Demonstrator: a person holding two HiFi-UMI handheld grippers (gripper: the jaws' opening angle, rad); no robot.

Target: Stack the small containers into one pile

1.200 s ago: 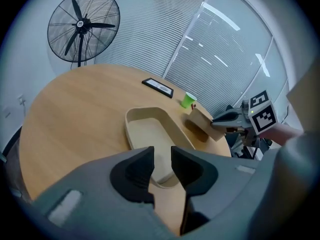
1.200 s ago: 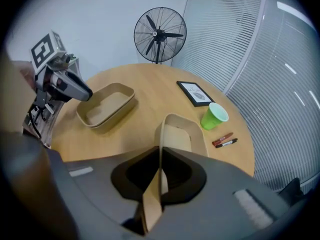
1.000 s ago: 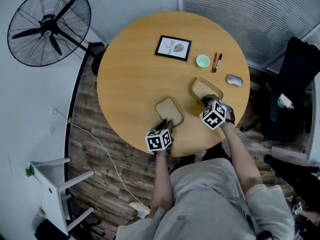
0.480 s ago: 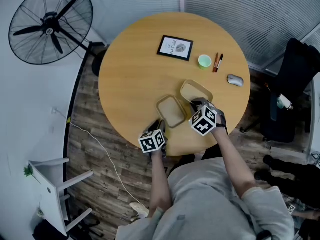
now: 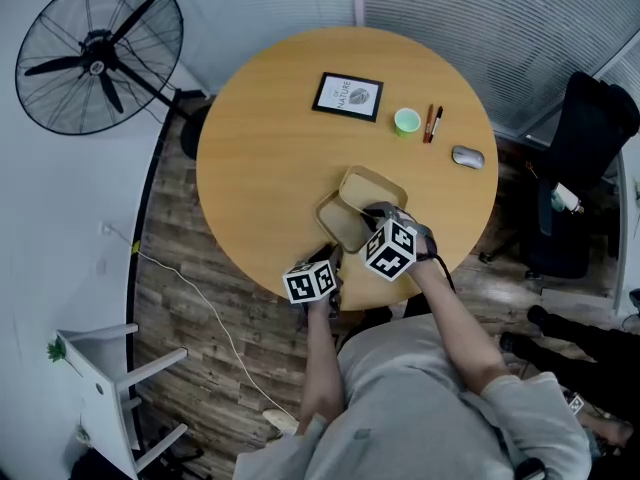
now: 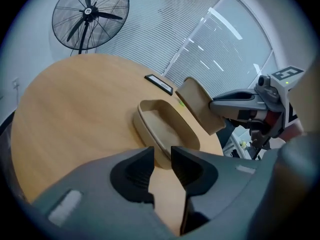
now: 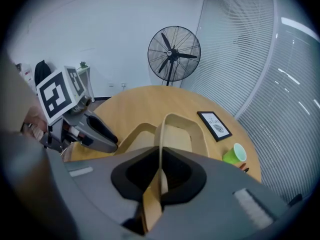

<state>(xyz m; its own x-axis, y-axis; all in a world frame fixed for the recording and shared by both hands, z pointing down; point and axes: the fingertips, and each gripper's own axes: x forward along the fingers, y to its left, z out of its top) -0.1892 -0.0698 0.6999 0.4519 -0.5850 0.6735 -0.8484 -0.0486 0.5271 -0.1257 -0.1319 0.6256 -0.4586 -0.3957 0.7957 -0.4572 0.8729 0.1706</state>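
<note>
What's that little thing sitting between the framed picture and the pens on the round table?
A small green cup stands between the framed picture and the pens. The head view shows it most clearly.

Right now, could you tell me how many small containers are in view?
2: a resting container on the table near the left gripper; a tilted container beside it, clamped in the right gripper.

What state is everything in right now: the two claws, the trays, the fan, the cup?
Resting container: flat on the table, open side up, empty.
Lifted container: tilted, partly over the resting container.
Right gripper: shut on the lifted container's wall.
Left gripper: open, nothing between its jaws.
Fan: blades look still.
Green cup: upright.
</note>
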